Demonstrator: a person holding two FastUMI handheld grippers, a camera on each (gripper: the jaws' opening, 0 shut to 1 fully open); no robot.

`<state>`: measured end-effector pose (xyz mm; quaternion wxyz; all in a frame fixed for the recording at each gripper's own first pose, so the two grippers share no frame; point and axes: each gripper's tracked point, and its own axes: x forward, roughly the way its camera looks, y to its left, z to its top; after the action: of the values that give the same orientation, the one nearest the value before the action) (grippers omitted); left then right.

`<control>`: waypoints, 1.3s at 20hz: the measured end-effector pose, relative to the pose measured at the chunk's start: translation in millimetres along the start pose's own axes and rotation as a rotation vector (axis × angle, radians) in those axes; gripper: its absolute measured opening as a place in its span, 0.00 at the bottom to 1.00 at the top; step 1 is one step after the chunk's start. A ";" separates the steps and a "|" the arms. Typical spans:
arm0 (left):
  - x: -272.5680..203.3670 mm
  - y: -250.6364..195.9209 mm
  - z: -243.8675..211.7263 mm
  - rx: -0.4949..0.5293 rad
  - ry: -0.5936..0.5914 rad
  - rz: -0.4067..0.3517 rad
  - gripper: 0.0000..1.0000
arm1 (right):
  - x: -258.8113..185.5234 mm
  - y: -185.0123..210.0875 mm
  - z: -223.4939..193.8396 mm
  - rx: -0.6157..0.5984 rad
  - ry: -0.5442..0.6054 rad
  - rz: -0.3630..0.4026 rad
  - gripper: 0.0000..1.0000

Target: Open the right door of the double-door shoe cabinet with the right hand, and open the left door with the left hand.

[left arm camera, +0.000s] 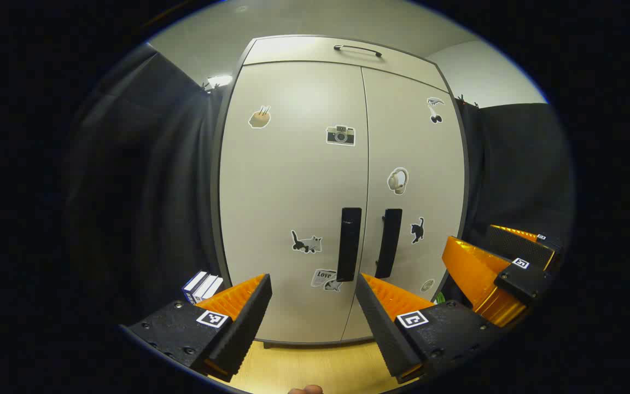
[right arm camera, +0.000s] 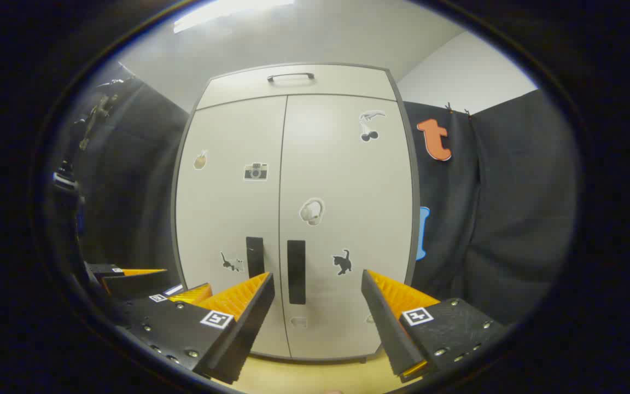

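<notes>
Standing shut in both views, the pale grey double-door shoe cabinet (left arm camera: 342,180) fills the middle of the booth, its left door (left arm camera: 293,191) and right door (left arm camera: 416,180) meeting at a thin centre seam. Just left of that seam sits the left door's black vertical bar handle (left arm camera: 349,243); just right of it sits the right door's black vertical bar handle (left arm camera: 389,242). Above both doors runs a narrow top panel with a dark horizontal handle (left arm camera: 357,50). Small stickers dot the doors, several too small to make out.

Below the cabinet in the left gripper view, the left tool (left arm camera: 313,284) has its black-and-orange fingers spread wide, holding nothing and apart from the doors. The left door's handle shows in the gap between them. Right of the cabinet, the right tool (left arm camera: 498,268) is partly cut off at the edge.

In the right gripper view, the right tool (right arm camera: 318,282) is likewise spread wide and empty, with the right door's handle (right arm camera: 296,272) in its gap. The cabinet's base is partly hidden behind the fingers, above a strip of yellow wooden floor (right arm camera: 304,375).
</notes>
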<state>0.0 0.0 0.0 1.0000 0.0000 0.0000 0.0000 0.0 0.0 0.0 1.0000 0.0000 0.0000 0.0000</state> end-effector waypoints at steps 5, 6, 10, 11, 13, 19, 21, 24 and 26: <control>3.4 1.4 1.1 -0.005 0.000 0.005 0.96 | 2.7 -3.9 0.9 0.020 0.008 0.000 0.96; 4.6 1.2 1.0 -0.007 0.000 0.005 0.96 | 3.3 -4.3 0.6 0.018 0.007 0.001 0.96; 8.1 0.2 2.2 -0.021 0.000 0.004 0.96 | 6.8 -4.8 -2.0 0.015 0.012 0.007 0.96; 7.9 1.2 0.7 -0.017 0.000 0.008 0.96 | 7.9 -4.7 -2.1 0.015 0.011 0.010 0.96; 8.8 1.4 -0.5 -0.004 0.003 0.014 0.96 | 9.9 -4.5 -4.3 0.018 0.014 0.013 0.96; 9.7 4.2 -3.3 -0.017 0.012 0.020 0.96 | 28.6 -0.9 -17.6 0.005 0.044 0.022 0.96; 8.6 12.9 -3.0 -0.015 0.009 0.040 0.96 | 38.7 3.1 -23.9 -0.006 0.064 0.026 0.96; 5.1 29.1 -2.2 -0.015 0.007 0.077 0.96 | 55.1 10.3 -33.1 -0.010 0.086 0.031 0.95; 3.0 42.0 -3.2 -0.018 0.007 0.107 0.96 | 68.3 17.1 -38.1 -0.020 0.095 0.039 0.87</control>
<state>3.0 42.0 -3.2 0.9985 -0.0091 0.0036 0.0535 68.3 17.1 -38.1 0.9986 -0.0102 0.0474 0.0195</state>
